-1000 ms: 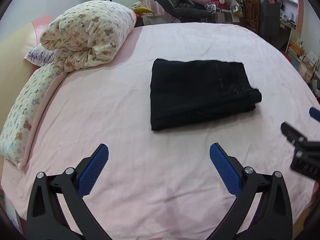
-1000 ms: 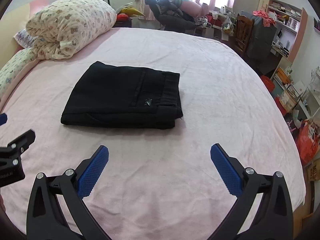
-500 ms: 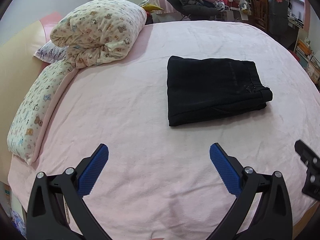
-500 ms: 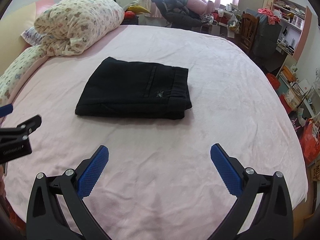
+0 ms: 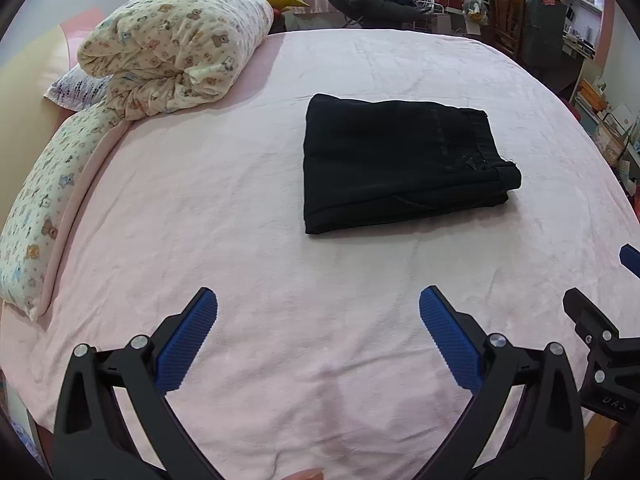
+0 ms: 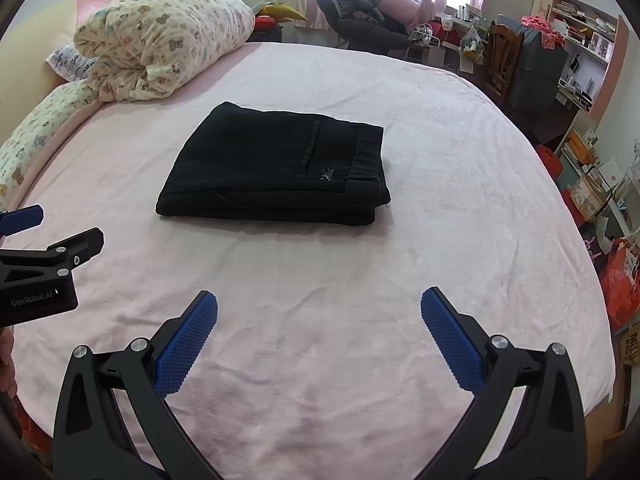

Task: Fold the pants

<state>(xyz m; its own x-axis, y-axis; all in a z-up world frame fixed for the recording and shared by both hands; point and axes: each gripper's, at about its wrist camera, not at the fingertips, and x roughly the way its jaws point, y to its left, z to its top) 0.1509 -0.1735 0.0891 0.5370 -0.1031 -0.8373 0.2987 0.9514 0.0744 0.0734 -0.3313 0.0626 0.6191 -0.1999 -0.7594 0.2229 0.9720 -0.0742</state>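
The black pants lie folded into a compact rectangle near the middle of the pink bed, well apart from the rolled quilt and the long pillow at the head end; the waistband end, with its small logo tag, faces the right side, and the smooth folded edge faces the left. From how they lie, the folding looks finished or very nearly so.

The left gripper hovers over bare sheet short of the pants, its jaws spread wide and holding nothing; the right gripper does the same on its own side, jaws wide apart and empty. Neither touches the cloth.

The fabric looks soft, limp and light, probably a knit or jogger cloth; it will sag and slide open if lifted by 1 layer only. The stack is several layers thick at the waistband, so that end should be stiffer and bulkier, and the near edge shows a slight loose ripple. If any more handling is wanted, I judge the best hold to be at the 2 near corners, pinching all layers together, 1 gripper at each; the ribbed blue pads should grip well on such cloth; the plush sheet below may snag or get pinched along with it.
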